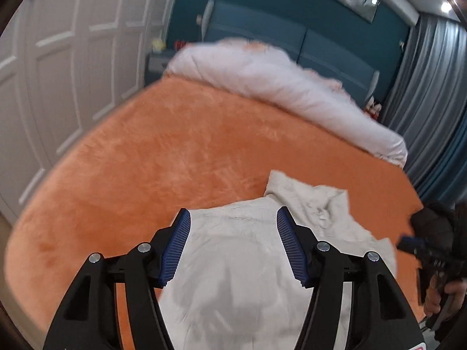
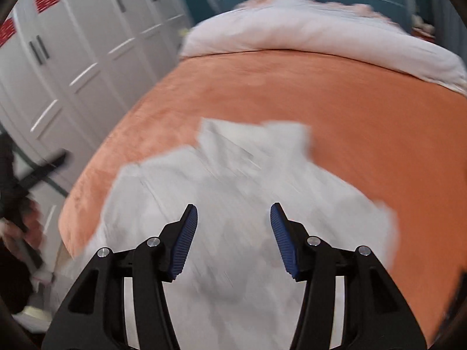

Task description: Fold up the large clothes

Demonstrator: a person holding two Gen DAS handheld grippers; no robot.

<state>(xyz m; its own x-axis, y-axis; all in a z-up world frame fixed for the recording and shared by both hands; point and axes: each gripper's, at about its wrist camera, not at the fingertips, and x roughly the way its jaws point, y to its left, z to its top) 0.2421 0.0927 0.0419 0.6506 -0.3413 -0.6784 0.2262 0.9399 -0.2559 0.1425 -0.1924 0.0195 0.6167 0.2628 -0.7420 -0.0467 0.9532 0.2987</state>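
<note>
The white garment (image 1: 233, 262) lay spread on the orange bed cover (image 1: 146, 151), near the foot edge of the bed, with its hood or collar part (image 1: 315, 201) bunched toward the headboard side. We held our left gripper (image 1: 233, 248) above the garment's body with the jaws wide and nothing between the blue ribbed pads (image 1: 176, 250); whether the pads touched the cloth we could not tell. Our right gripper (image 2: 233, 239) likewise hovered over the garment (image 2: 233, 192), jaws wide and holding nothing, though that view was blurred by motion. In the left wrist view the right gripper and the hand (image 1: 437, 294) holding it showed at the right edge, beside the garment's side. A rolled white duvet (image 1: 277, 87) rested along the head of the bed, in front of the blue headboard (image 1: 292, 35). White wardrobe doors (image 1: 58, 58) stood beside the bed, and grey-blue curtains (image 1: 432, 93) hung on its far side.
</note>
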